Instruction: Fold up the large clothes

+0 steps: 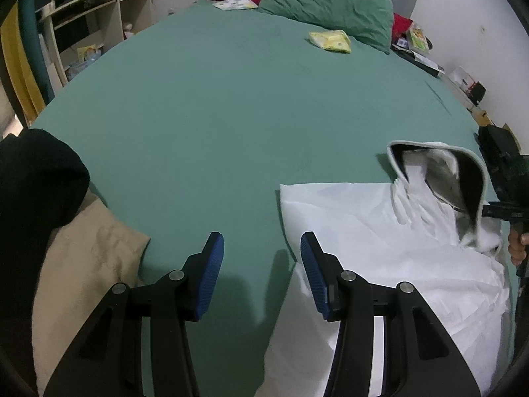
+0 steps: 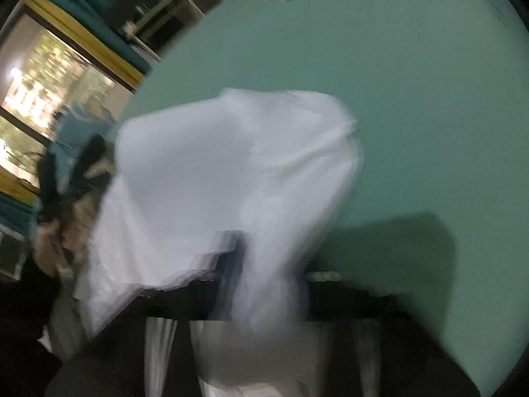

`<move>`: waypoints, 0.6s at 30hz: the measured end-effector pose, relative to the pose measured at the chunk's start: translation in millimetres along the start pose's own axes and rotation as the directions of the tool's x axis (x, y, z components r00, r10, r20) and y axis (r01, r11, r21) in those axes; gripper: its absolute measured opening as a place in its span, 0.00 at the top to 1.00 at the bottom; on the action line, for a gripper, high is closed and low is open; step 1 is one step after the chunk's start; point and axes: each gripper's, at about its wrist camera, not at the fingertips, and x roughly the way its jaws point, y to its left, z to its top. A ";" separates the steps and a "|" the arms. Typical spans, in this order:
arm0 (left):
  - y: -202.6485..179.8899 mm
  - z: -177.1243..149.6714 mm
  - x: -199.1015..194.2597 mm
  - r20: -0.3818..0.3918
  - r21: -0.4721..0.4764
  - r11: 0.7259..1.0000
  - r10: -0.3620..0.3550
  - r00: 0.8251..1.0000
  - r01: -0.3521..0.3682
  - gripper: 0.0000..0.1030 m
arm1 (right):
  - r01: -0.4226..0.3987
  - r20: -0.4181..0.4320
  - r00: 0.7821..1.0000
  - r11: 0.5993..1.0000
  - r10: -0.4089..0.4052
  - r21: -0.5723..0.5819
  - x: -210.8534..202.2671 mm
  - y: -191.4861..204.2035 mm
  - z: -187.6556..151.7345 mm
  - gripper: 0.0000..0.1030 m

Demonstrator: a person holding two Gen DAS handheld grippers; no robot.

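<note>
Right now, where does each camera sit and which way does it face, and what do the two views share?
Left wrist: on the left hand-held gripper, low over the green bed, facing the pillows; its blue-padded fingers stand open, and the right hand-held gripper with the person's hand shows at the right edge.
Right wrist: on the right hand-held gripper, tilted and blurred, facing across the bed toward the window; the white garment hides its fingers.
Shared: white garment, bed, yellow packet.
</note>
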 end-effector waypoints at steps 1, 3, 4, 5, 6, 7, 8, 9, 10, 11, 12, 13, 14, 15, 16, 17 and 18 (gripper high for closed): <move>-1.5 0.0 -1.3 0.002 0.004 1.000 -0.003 1.000 0.003 0.50 | 0.023 0.007 1.000 0.999 -0.023 -0.035 -1.3 5.8 3.3 0.91; -3.9 0.4 -6.0 0.014 0.010 1.000 -0.011 1.000 0.011 0.50 | 0.136 0.042 0.990 0.980 -0.131 -0.144 -8.9 27.3 7.0 0.94; -4.4 1.0 -8.4 0.020 0.012 1.000 -0.015 1.000 0.014 0.50 | 0.226 0.086 0.973 0.954 -0.213 -0.199 -15.0 41.0 8.6 0.94; -4.7 1.8 -11.6 0.029 0.011 1.000 -0.019 0.999 0.018 0.50 | 0.400 0.172 0.916 0.867 -0.363 -0.297 -21.5 63.5 11.3 0.95; -4.4 2.4 -13.5 0.034 0.009 1.000 -0.020 0.999 0.020 0.50 | 0.530 0.253 0.848 0.759 -0.466 -0.378 -24.1 82.4 12.7 0.95; -4.0 2.9 -15.3 0.038 0.006 1.000 -0.021 0.999 0.021 0.50 | 0.630 0.339 0.776 0.632 -0.532 -0.450 -23.9 102.3 10.3 0.95; -4.0 3.2 -16.5 0.040 0.004 1.000 -0.023 0.999 0.023 0.50 | 0.726 0.443 0.679 0.449 -0.585 -0.521 -18.7 121.8 4.0 0.95; -4.1 3.2 -17.9 0.041 0.002 1.000 -0.025 0.999 0.025 0.50 | 0.776 0.513 0.605 0.305 -0.609 -0.552 -11.6 132.6 -2.9 0.99; -4.5 3.4 -18.2 0.041 0.002 1.000 -0.027 0.999 0.027 0.50 | 0.817 0.596 0.517 0.144 -0.614 -0.559 -1.2 142.8 -12.7 0.98; -5.0 3.4 -18.9 0.041 0.003 1.000 -0.030 0.999 0.030 0.50 | 0.827 0.642 0.473 0.053 -0.603 -0.560 5.5 147.9 -20.6 0.98; -5.4 3.2 -19.9 0.041 0.003 0.999 -0.033 0.999 0.032 0.50 | 0.832 0.713 0.404 -0.094 -0.573 -0.547 17.3 151.4 -35.2 0.98; -5.8 3.1 -21.0 0.042 0.001 0.999 -0.035 0.998 0.035 0.50 | 0.813 0.754 0.375 -0.199 -0.539 -0.547 30.9 154.6 -52.0 0.98; -6.3 3.3 -23.1 0.044 -0.003 0.999 -0.042 0.998 0.042 0.50 | 0.797 0.755 0.390 -0.218 -0.527 -0.563 37.9 155.7 -63.4 0.98; -6.7 3.1 -24.7 0.046 -0.004 0.999 -0.048 0.998 0.048 0.50 | 0.784 0.741 0.423 -0.198 -0.522 -0.588 44.8 157.7 -74.9 0.98; -6.8 3.0 -26.7 0.047 -0.003 0.998 -0.055 0.997 0.055 0.50 | 0.766 0.705 0.465 -0.155 -0.536 -0.624 50.5 158.1 -84.7 0.98; -7.5 2.8 -28.8 0.048 -0.001 0.998 -0.058 0.997 0.059 0.50 | 0.751 0.659 0.507 -0.091 -0.556 -0.654 55.1 158.7 -91.4 0.98; -7.9 1.9 -31.7 0.050 0.004 0.998 -0.061 0.997 0.061 0.50 | 0.744 0.610 0.556 0.011 -0.565 -0.669 53.4 157.8 -93.8 0.98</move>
